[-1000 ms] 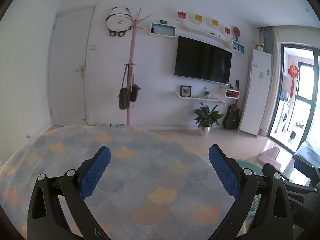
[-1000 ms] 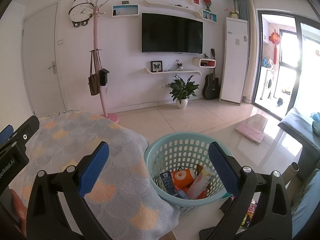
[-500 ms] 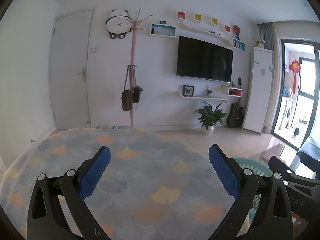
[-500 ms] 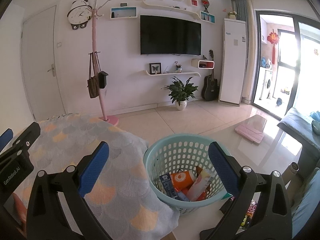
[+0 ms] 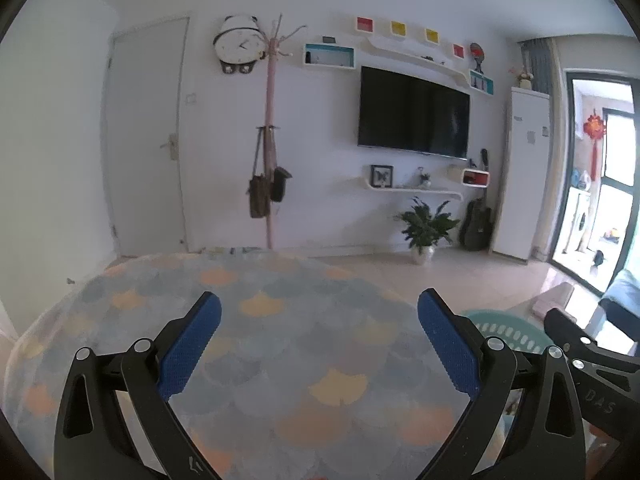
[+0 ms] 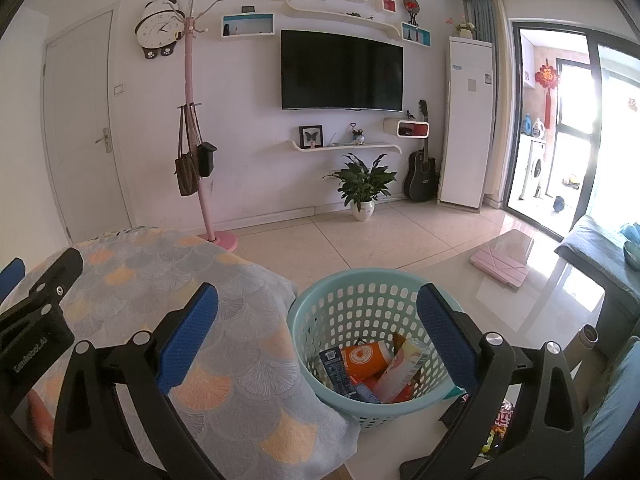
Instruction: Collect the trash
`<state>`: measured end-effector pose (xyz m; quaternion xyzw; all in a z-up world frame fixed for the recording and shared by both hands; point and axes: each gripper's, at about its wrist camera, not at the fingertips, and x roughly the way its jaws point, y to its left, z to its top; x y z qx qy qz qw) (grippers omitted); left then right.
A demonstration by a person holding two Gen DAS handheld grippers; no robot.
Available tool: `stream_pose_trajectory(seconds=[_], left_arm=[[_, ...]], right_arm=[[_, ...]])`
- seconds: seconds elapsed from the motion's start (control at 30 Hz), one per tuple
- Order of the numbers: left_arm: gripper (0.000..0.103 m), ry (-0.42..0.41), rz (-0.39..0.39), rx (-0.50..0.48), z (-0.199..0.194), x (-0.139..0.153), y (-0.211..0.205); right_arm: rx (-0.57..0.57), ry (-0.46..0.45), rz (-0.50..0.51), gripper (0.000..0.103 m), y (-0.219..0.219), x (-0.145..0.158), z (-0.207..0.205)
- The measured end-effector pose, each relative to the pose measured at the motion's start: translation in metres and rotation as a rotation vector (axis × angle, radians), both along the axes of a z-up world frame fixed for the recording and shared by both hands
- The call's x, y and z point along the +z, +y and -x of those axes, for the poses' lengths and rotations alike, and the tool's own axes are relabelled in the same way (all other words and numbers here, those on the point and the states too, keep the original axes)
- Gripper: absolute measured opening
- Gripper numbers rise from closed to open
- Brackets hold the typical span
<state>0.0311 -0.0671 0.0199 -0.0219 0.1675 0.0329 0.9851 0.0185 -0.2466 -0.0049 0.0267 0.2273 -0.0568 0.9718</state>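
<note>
My left wrist view looks low across the patterned tabletop [image 5: 304,344] toward the TV wall [image 5: 414,114]. My right wrist view sits further right, sharing that wall, over the basket [image 6: 360,280].

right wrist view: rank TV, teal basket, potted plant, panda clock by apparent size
1. teal basket, though it is nearest the camera
2. TV
3. potted plant and panda clock look alike; not ranking them.

Basket [image 6: 360,300] of wrappers [image 6: 372,364] right of table [image 6: 240,360]

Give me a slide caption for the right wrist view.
Open right tool hovers above teal basket holding collected wrappers, beside a cloth-covered table.
</note>
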Motion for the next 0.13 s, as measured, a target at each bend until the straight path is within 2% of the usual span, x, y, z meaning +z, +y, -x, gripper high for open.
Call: stream_pose_trajectory(seconds=[0.13], left_arm=[[0.096,-0.005,0.008,0.000,-0.0009,-0.0004,0.0045]], right_arm=[[0.002,0.007,-0.003,0.095,0.0003,-0.0010,-0.0017]])
